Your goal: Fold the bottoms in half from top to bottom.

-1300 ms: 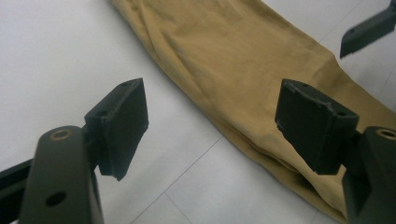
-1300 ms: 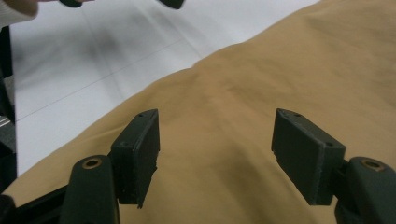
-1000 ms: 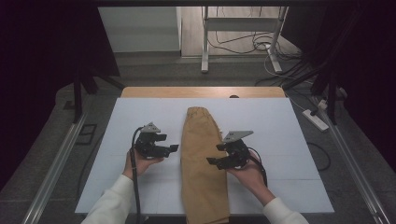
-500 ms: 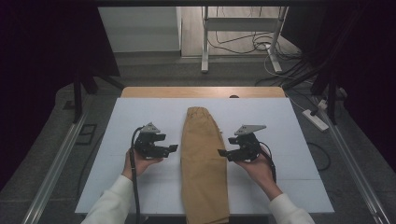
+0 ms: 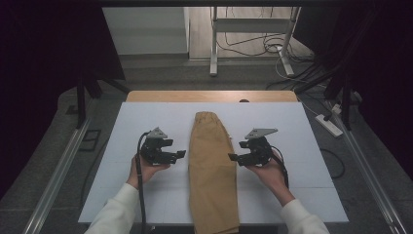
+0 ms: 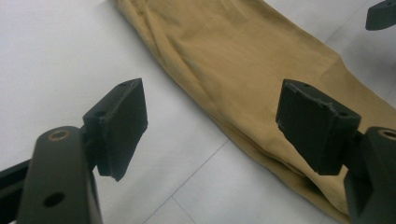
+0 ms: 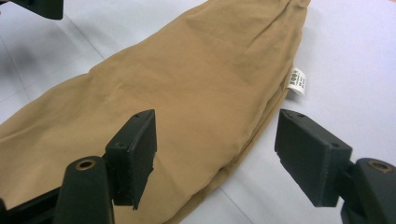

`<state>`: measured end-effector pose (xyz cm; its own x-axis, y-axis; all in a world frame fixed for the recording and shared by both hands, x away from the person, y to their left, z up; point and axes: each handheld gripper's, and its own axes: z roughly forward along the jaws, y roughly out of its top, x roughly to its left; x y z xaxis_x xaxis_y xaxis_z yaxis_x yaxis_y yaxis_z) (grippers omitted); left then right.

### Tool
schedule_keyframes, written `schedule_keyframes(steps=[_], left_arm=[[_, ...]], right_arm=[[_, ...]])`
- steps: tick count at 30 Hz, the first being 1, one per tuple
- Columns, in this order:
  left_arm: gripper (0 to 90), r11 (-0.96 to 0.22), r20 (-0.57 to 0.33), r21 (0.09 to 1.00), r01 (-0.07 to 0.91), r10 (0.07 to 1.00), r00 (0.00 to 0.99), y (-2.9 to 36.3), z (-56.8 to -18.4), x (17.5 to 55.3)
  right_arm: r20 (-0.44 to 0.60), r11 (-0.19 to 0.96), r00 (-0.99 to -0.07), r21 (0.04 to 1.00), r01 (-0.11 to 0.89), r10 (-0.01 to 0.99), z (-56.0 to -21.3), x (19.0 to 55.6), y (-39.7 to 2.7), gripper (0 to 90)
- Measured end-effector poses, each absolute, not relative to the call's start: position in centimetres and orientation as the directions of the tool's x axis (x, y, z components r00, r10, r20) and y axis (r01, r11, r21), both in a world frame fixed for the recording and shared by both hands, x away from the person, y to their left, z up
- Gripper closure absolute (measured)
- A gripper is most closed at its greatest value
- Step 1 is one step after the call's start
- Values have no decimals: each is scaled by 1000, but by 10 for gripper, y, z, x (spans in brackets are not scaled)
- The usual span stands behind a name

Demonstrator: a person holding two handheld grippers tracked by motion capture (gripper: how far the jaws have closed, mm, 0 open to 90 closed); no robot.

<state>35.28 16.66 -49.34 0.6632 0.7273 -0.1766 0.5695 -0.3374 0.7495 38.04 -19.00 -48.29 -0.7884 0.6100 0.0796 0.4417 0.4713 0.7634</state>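
Close to the person, two hands in white sleeves come up from the near edge of the white table top (image 5: 311,141). The left hand holds the black left gripper (image 5: 181,154). Its jaws are spread wide and nothing is between them. In the left gripper view the two black pads (image 6: 122,126) hang above the white top, right next to the edge of the cloth, not touching it.

The right hand holds the black right gripper (image 5: 233,157). Its jaws are spread wide too, with nothing pinched. In the right gripper view its pads (image 7: 135,156) float over the side edge of the cloth.

Between the two grippers lies the long folded tan cloth trousers (image 5: 212,170). They lie flat down the middle of the table, from the near edge, where the end hangs over a little, up toward the far side. A small white label (image 7: 297,82) sticks out from the edge on the right gripper's side.

Past the white top there is a strip of brown wooden table edge (image 5: 209,96). Farther off are a grey floor, a white metal stand (image 5: 253,29) and loose black cables (image 5: 243,48).
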Motion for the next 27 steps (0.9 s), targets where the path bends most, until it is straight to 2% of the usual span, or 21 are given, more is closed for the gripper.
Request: schedule_keyframes(steps=[27], left_arm=[[242,-328,-203,739,588,724,659,146,-491,399]], right_arm=[[71,465,-775,764,447,629,-486,401,-188,300]])
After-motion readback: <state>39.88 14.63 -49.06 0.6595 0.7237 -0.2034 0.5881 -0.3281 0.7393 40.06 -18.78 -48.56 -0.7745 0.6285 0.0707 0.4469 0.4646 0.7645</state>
